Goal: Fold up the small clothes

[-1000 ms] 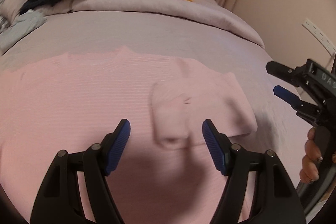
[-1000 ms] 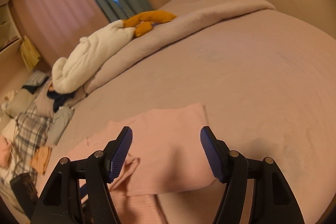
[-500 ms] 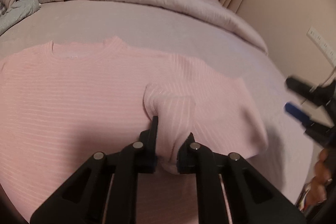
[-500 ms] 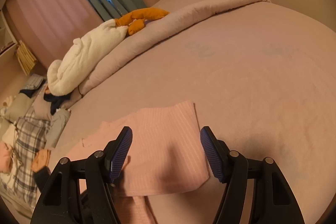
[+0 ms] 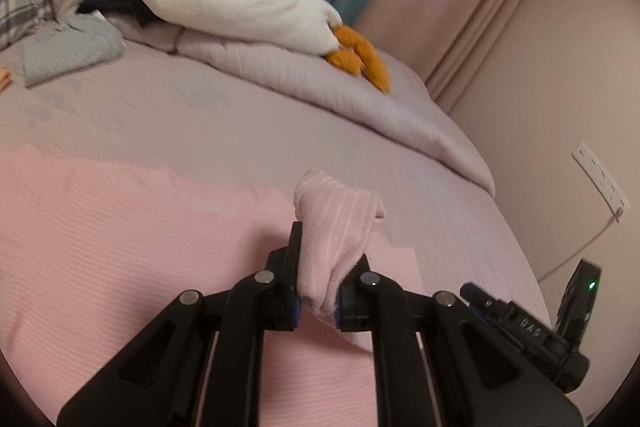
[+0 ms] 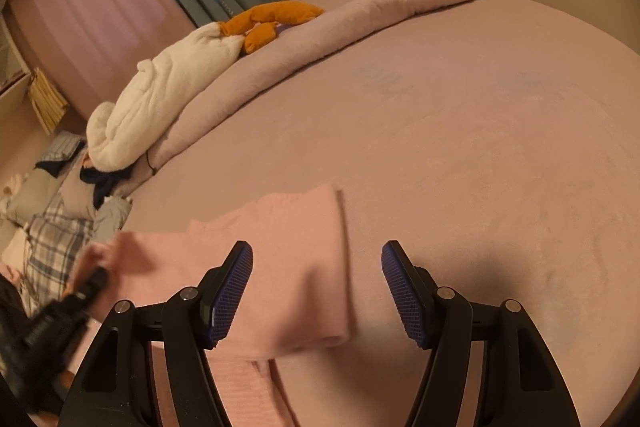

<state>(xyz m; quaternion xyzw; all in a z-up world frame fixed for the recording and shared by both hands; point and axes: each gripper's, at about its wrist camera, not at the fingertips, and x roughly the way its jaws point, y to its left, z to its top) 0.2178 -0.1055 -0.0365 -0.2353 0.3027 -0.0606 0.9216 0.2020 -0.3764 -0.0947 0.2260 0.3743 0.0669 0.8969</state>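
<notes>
A pink ribbed sweater (image 5: pixel 120 235) lies flat on the mauve bed (image 5: pixel 200 123). My left gripper (image 5: pixel 318 291) is shut on the sweater's sleeve cuff (image 5: pixel 336 215), which stands bunched up between the pads and is lifted off the sweater's body. In the right wrist view the sweater (image 6: pixel 296 267) lies partly under my right gripper (image 6: pixel 316 291), which stands open above the sweater's edge with nothing between its fingers. The left gripper (image 6: pixel 80 291) shows blurred at that view's left edge, with pink cloth in it. The right gripper (image 5: pixel 520 323) appears low on the right of the left wrist view.
A white plush duck (image 5: pixel 240 3) with orange feet rests on the rolled duvet (image 5: pixel 320 83) at the bed's far side. A folded grey garment (image 5: pixel 68 47) and plaid clothes (image 6: pixel 52 247) lie at the left. A wall with a socket strip (image 5: pixel 600 175) runs along the right.
My left gripper went from open over the folded sleeve to shut on its cuff, then rose and carried the cuff up off the sweater. The right gripper stayed open and in place.
</notes>
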